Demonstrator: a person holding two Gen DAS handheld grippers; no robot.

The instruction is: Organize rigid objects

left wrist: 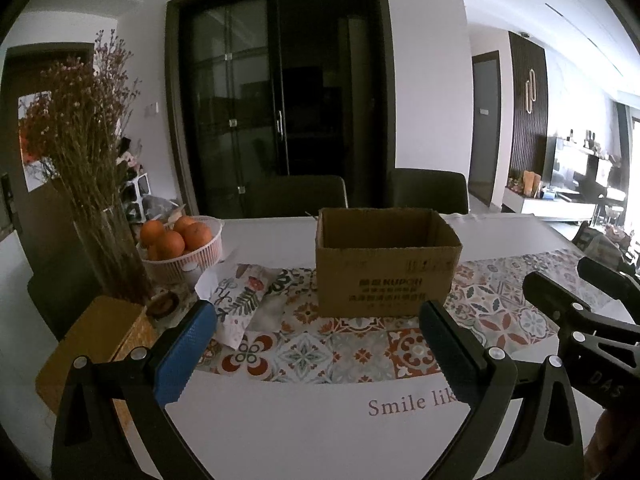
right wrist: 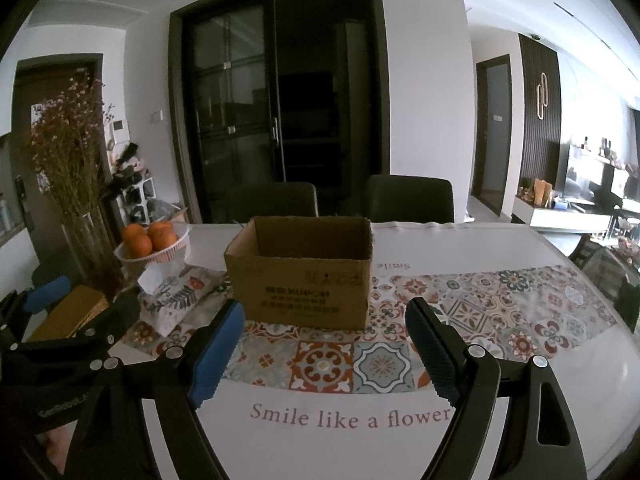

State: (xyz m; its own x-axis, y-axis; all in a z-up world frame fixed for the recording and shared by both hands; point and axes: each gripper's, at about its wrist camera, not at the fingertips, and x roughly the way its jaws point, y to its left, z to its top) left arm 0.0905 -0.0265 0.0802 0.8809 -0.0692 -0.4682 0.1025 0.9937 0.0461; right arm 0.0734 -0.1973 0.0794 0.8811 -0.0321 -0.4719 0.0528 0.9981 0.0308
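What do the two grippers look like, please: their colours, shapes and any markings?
Both are alike. The left gripper and the right gripper have black angular frames with silver round screw heads and two flat fingers with textured blue pads. White lettering marks each body, only partly readable.

Home dining room, table (right wrist: 480,248), chairs (right wrist: 410,196), oranges (left wrist: 176,236)

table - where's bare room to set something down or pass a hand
Free: the white strip of table in front of the box, around the printed words, and the tiled runner to the box's right out to the edge. Crowded: left of the box, where the tissue pack, orange basket, vase and yellow box cluster.
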